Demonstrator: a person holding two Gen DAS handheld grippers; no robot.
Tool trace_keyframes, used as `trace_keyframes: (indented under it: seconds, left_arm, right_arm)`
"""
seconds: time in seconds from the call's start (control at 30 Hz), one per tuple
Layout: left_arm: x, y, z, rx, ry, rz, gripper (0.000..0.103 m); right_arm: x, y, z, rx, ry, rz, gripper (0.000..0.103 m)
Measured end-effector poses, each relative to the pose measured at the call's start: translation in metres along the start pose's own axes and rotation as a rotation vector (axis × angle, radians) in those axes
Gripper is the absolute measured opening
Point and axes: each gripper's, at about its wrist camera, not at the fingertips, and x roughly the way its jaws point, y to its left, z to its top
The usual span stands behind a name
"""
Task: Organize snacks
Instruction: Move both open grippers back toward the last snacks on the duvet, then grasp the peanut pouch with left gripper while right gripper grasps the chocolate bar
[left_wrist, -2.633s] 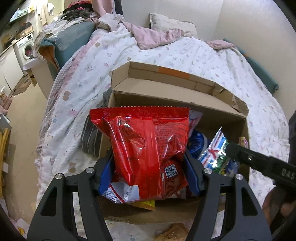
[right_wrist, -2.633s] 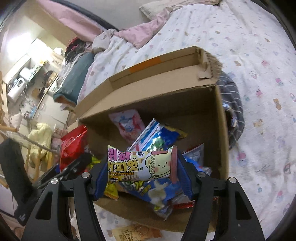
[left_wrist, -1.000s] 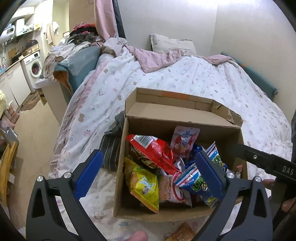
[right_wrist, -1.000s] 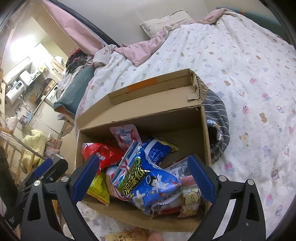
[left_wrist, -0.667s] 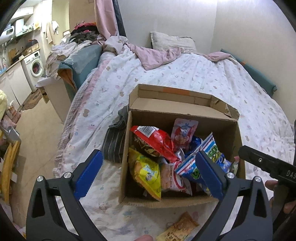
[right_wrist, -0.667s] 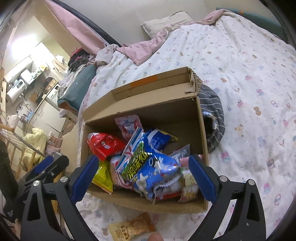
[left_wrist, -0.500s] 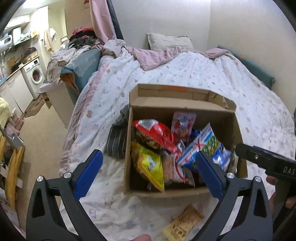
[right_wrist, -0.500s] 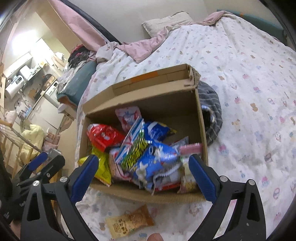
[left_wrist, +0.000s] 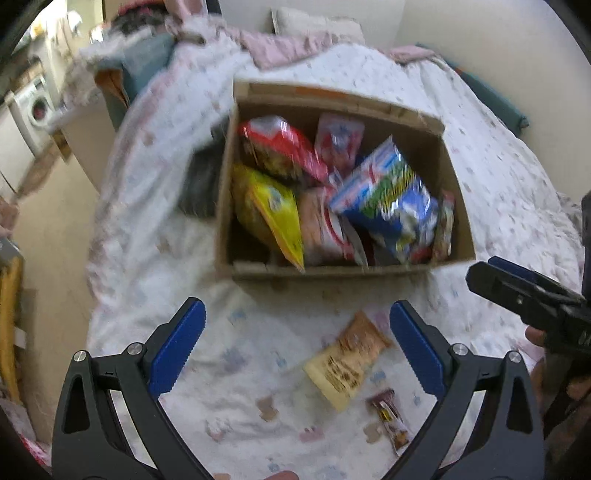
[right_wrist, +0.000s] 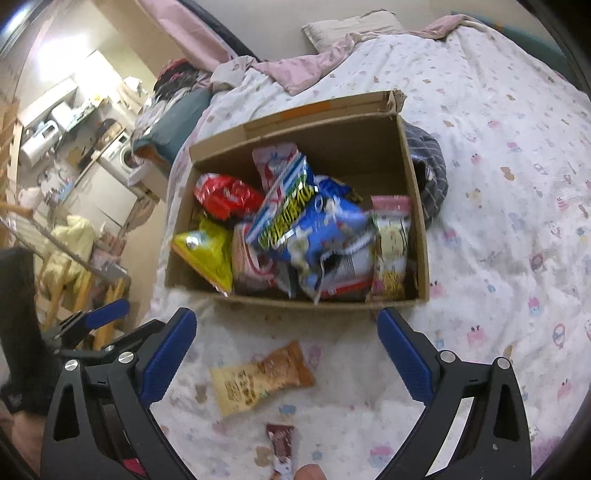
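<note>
A cardboard box (left_wrist: 325, 271) (right_wrist: 295, 300) on the bed holds several snack bags: a red one (left_wrist: 280, 147) (right_wrist: 225, 195), a yellow one (left_wrist: 273, 218) (right_wrist: 205, 251), a blue one (left_wrist: 388, 195) (right_wrist: 317, 229). A tan snack pack (left_wrist: 347, 360) (right_wrist: 258, 376) and a small brown bar (left_wrist: 388, 415) (right_wrist: 282, 441) lie on the quilt in front of the box. My left gripper (left_wrist: 295, 347) and right gripper (right_wrist: 286, 354) are both open and empty, above the loose packs. The right gripper also shows in the left wrist view (left_wrist: 524, 291).
The bed carries a white patterned quilt (right_wrist: 498, 221) and a pink blanket (right_wrist: 306, 70). A dark striped cloth (right_wrist: 428, 173) lies beside the box. The bed's left edge drops to the floor (left_wrist: 48, 229), with a washing machine (left_wrist: 33, 110) beyond.
Both grippers let go of their snack bags into the box, opened, and pulled back and up. The loose tan pack and brown bar have come into view.
</note>
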Motion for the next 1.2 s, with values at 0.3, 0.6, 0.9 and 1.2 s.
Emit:
trace_keyframes:
  seconds: [0.3,0.6,0.9,1.2]
  left_arm:
    - [0.03,-0.014,-0.023,0.085,0.139,-0.011,0.098]
    - [0.06,-0.031,-0.048,0.085,0.346,-0.14,0.089]
    - [0.089,-0.047,-0.038,0.07,0.36,-0.057,0.089]
    - [0.127,-0.088,-0.037,0.252,0.411,0.027,0.082]
  right_arm:
    - [0.015,-0.045,-0.019,0.124,0.096,-0.052,0.101]
    - [0.03,-0.062,-0.02,0.217,0.16,-0.049,0.101]
    - [0.033,-0.053,-0.018,0.182,0.165,-0.055,0.101]
    - [0.017,-0.072,-0.022,0.222,0.147,-0.062,0.101]
